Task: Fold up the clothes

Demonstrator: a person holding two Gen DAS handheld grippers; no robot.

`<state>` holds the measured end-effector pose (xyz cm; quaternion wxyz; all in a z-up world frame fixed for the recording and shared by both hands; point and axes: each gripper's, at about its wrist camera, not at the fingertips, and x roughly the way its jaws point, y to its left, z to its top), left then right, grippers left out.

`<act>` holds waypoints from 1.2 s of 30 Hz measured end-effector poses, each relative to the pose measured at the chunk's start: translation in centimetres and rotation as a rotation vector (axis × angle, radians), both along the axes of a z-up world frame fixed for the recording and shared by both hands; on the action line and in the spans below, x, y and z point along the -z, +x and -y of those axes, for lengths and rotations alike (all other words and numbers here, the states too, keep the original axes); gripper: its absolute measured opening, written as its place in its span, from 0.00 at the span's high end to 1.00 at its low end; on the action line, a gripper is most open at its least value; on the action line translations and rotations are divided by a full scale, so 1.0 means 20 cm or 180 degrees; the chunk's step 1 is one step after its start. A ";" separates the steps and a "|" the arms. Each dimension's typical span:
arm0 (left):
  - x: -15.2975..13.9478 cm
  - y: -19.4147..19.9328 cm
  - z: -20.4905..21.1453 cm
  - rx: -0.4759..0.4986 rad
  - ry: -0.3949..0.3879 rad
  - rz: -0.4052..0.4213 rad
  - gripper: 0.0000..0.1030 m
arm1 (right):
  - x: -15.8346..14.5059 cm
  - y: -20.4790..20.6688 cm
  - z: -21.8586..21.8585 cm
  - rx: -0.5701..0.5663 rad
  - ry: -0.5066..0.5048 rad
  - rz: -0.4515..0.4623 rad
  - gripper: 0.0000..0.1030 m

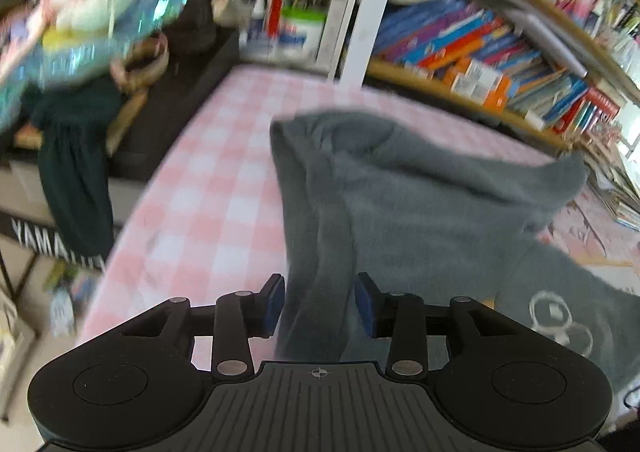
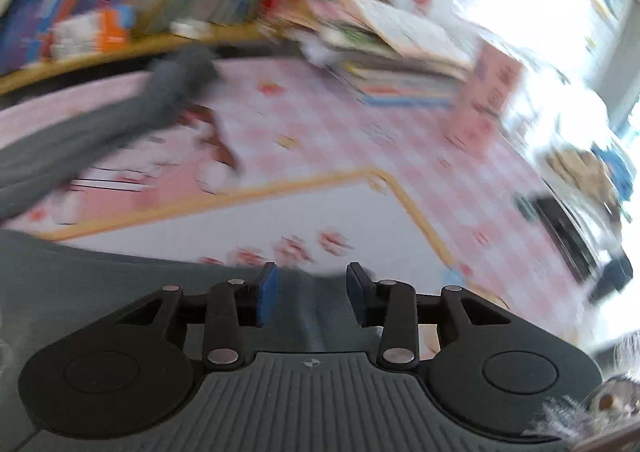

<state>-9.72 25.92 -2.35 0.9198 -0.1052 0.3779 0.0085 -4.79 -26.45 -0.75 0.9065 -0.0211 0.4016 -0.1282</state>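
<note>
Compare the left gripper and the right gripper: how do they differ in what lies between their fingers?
A thick raised fold of the grey garment fills the gap of the left gripper; only a flat edge of that cloth lies in the gap of the right gripper. Beyond the left lies more garment; beyond the right, the pink checked cover. Both have blue pads and similar gaps; neither grip is certain.
</note>
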 end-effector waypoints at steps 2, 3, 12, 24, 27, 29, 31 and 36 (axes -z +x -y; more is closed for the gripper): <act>-0.02 0.06 0.00 0.0060 -0.0026 0.0063 0.63 | 0.03 0.01 -0.07 -0.0133 0.0074 -0.0066 0.66; -0.01 0.09 0.01 0.0091 -0.0040 0.0075 0.63 | 0.05 0.02 -0.10 -0.0200 0.0111 -0.0099 0.67; 0.15 0.34 -0.01 -0.0097 -0.0132 -0.0193 0.68 | 0.19 0.00 -0.35 -0.0669 0.0250 -0.0407 0.66; 0.09 0.29 0.02 -0.0077 -0.0481 0.0079 0.86 | 0.20 -0.02 -0.33 -0.0661 0.0329 -0.0381 0.63; 0.13 0.30 0.00 -0.0194 -0.0465 -0.0017 0.86 | 0.20 -0.02 -0.33 -0.0658 0.0347 -0.0372 0.63; 0.14 0.32 -0.01 -0.0228 -0.0487 -0.0070 0.85 | 0.20 -0.02 -0.33 -0.0659 0.0354 -0.0363 0.63; 0.16 0.34 -0.02 -0.0250 -0.0471 -0.0148 0.85 | 0.20 -0.02 -0.32 -0.0652 0.0365 -0.0353 0.63; 0.14 0.34 -0.01 -0.0166 -0.0567 -0.0061 0.92 | 0.20 -0.02 -0.32 -0.0630 0.0342 -0.0366 0.63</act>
